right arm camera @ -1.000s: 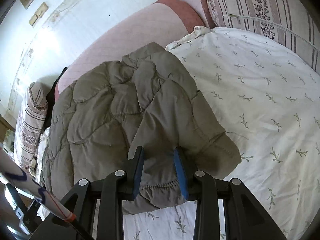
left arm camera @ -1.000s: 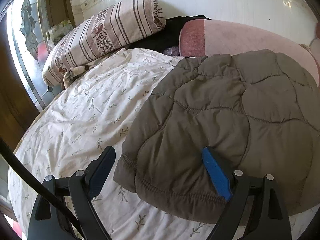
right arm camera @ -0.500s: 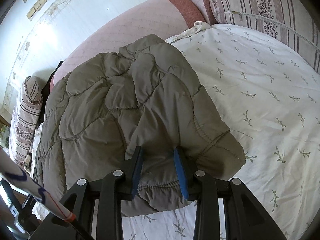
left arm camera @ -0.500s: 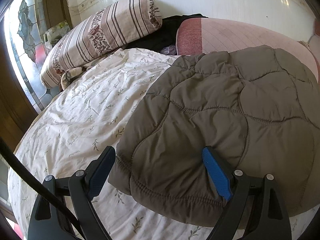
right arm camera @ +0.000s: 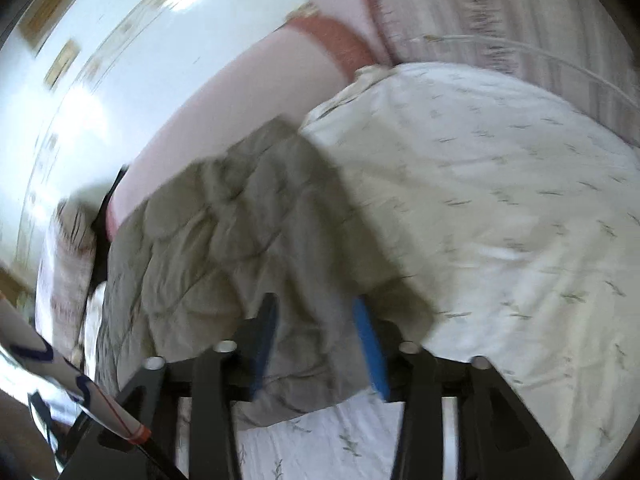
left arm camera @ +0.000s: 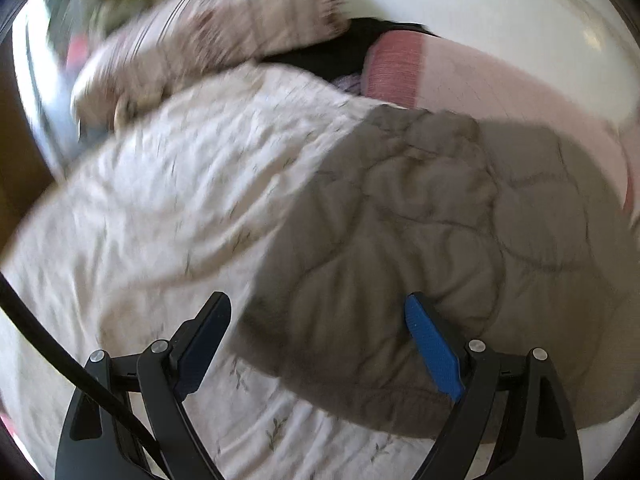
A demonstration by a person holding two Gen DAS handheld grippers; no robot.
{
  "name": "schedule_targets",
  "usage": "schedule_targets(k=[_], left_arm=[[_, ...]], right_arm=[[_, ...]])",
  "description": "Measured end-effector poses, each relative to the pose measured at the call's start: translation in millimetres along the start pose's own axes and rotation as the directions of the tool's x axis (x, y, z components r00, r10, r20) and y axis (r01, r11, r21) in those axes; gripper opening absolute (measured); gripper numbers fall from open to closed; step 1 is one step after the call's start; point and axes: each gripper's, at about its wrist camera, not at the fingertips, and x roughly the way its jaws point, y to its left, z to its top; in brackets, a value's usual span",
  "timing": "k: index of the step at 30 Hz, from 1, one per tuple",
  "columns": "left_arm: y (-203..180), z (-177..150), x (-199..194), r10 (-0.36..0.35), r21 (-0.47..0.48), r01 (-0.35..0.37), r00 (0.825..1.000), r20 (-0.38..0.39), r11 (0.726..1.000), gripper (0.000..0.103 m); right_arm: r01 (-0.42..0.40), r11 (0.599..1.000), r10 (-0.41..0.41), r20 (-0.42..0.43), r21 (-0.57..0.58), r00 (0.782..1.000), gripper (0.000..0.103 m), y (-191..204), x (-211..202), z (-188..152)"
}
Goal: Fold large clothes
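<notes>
A grey-brown quilted jacket (left arm camera: 420, 248) lies spread on a white floral bedsheet (left arm camera: 160, 220). My left gripper (left arm camera: 320, 320) is open wide, its fingers either side of the jacket's near left hem, just above it. In the right wrist view the jacket (right arm camera: 224, 240) lies left of centre. My right gripper (right arm camera: 316, 320) has its fingers partly apart with a fold of the jacket's hem between them; the blurred frame does not show whether they pinch it.
A striped bolster pillow (left arm camera: 208, 52) and a dark garment (left arm camera: 344, 48) lie at the bed's far side by a pink headboard cushion (left arm camera: 480, 80). Another striped pillow (right arm camera: 500, 12) lies at the right. The sheet (right arm camera: 500, 220) spreads right of the jacket.
Both views have become blurred by fast motion. The right gripper's fingers have spread wider over the hem. The jacket sits lower and farther in the views, as both grippers pull back.
</notes>
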Motion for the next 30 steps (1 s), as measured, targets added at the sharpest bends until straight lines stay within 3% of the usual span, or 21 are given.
schedule_targets(k=[2, 4, 6, 8, 15, 21, 27, 30], left_arm=[[22.4, 2.1, 6.9, -0.046, -0.096, 0.041, 0.997, -0.054, 0.995, 0.088], [45.2, 0.8, 16.7, -0.133, -0.189, 0.109, 0.984, -0.118, 0.976, 0.088], [62.0, -2.2, 26.3, -0.228, -0.267, 0.177, 0.958, -0.174, 0.947, 0.088], [69.0, -4.6, 29.6, -0.272, -0.298, 0.208, 0.944, -0.19, 0.931, 0.088], [69.8, -12.3, 36.4, -0.333, -0.347, 0.247, 0.919, -0.211, 0.904, 0.088], [73.9, -20.3, 50.7, -0.446, -0.462, 0.309, 0.867, -0.222, 0.831, 0.088], [63.3, -17.7, 57.0, -0.457, -0.453, 0.339, 0.871, -0.179, 0.824, 0.088], [51.7, -11.3, 61.4, -0.433, -0.412, 0.337, 0.886, -0.165, 0.847, 0.088]], right_arm=[[-0.01, 0.998, 0.01, 0.001, 0.064, 1.0, 0.062, -13.3, -3.7, 2.3], [-0.035, 0.989, 0.04, -0.032, 0.146, 0.999, 0.062, -30.9, -0.1, 4.2], [-0.053, 0.974, 0.068, -0.06, 0.22, 0.996, 0.062, -45.1, 5.4, 2.1], [-0.062, 0.963, 0.085, -0.075, 0.262, 0.994, 0.062, -51.0, 8.2, -0.9], [-0.096, 0.946, 0.133, -0.099, 0.31, 0.986, 0.062, -60.2, 16.8, -6.2], [-0.121, 0.927, 0.166, -0.097, 0.354, 0.981, 0.068, -64.6, 29.0, -10.5], [-0.13, 0.917, 0.175, -0.087, 0.378, 0.981, 0.072, -59.2, 46.1, -14.5], [-0.115, 0.929, 0.154, -0.085, 0.351, 0.984, 0.061, -52.5, 53.0, -13.9]])
